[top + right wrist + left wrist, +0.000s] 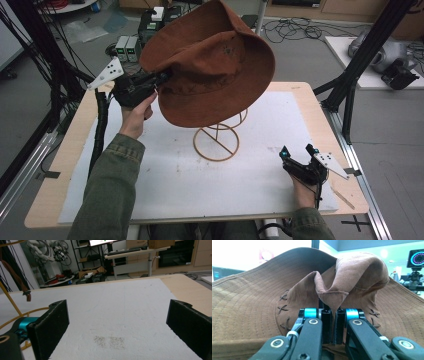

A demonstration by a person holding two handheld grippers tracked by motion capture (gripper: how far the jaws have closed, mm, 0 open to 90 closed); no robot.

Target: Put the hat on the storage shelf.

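Observation:
A brown wide-brimmed hat (210,65) hangs tilted above a yellow wire stand (218,140) at the middle of the table. My left gripper (162,77) is shut on the hat's crown at its left side. In the left gripper view a fold of brown fabric (332,293) is pinched between the two jaws of my left gripper (333,325). My right gripper (298,151) rests open near the table's right front, with nothing between its jaws. In the right gripper view my right gripper (117,322) faces the bare white mat (120,305), and the stand's yellow ring (15,318) shows at left.
A white mat (165,175) covers most of the wooden table (75,135). Black frame posts (365,50) rise at the right rear, and cables and boxes lie on the floor beyond the table. A brown hat cord (17,280) dangles at the left of the right gripper view.

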